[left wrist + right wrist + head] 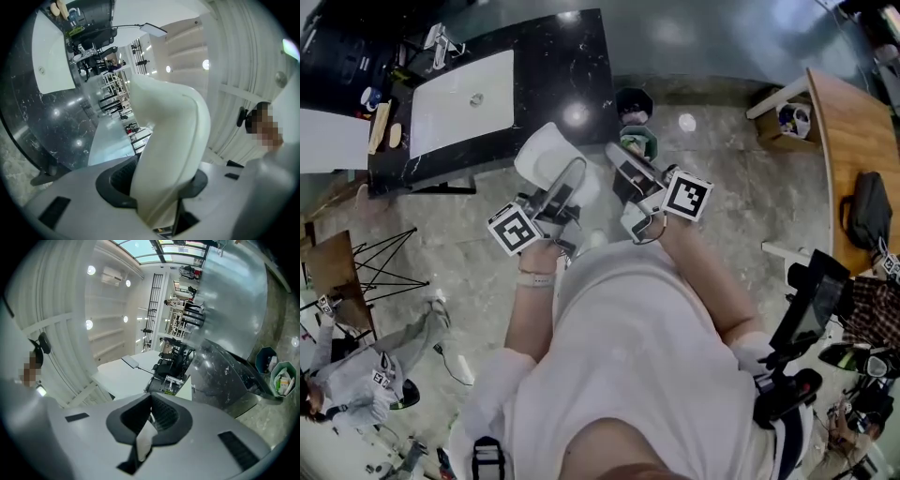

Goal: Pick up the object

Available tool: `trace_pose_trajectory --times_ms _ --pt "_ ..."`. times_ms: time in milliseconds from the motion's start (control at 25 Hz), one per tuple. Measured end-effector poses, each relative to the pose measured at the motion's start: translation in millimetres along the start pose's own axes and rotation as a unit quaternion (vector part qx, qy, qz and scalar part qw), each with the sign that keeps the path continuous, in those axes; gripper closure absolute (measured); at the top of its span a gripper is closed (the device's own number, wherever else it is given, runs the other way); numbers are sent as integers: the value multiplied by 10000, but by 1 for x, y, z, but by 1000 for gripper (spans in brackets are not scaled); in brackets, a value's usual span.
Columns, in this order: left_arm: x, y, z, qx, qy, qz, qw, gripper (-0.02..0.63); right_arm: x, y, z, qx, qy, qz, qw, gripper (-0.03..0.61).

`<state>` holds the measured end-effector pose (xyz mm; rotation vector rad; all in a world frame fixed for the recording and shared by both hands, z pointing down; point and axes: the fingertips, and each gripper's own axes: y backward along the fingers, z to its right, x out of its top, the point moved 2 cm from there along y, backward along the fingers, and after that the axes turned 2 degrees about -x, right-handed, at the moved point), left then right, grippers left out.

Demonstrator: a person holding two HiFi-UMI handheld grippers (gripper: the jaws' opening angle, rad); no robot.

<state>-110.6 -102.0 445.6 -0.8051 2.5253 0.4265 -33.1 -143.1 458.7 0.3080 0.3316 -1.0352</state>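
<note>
Between the fingers of the left gripper [159,185] sits the task's thing, a smooth white curved shell of stiff-looking plastic with a raised rim [171,136]. The fingers are clamped on its lower edge, and the rest of it rises well beyond the fingertips, widening as it goes. From the head view, the left gripper [569,180] carries the white shell [546,157] in the air. The shell sits forward of the fingers and above the pale grey stone floor [727,187]. A black marbled tabletop [572,66] with a white rectangular basin [461,98] lies farther ahead of the fingertips. The right gripper [619,157] is held just beside the shell, on the side away from the left fingers; whether it touches cannot be told. In the right gripper view, the right gripper [150,420] has its fingers drawn together on a small white sliver [144,441], too little of which shows to identify. By its look the shell is probably light and rigid, with a glossy skin that may slip against the pads. The rim seems the soundest place to take hold, seated deep between the fingers. Held by one edge as it is, the long free end could lever it round, so a firm pinch is advisable.
</note>
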Motion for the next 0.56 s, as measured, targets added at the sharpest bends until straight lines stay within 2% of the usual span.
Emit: trace_pose_trajectory --times_ms 360,560 --pt "-5 -12 0 -3 154 -25 9999 422 13 14 4 -102 -30 92 9999 558" --pt "-13 -11 -9 -49 748 100 9971 422 16 8 6 -58 -21 88 9999 558"
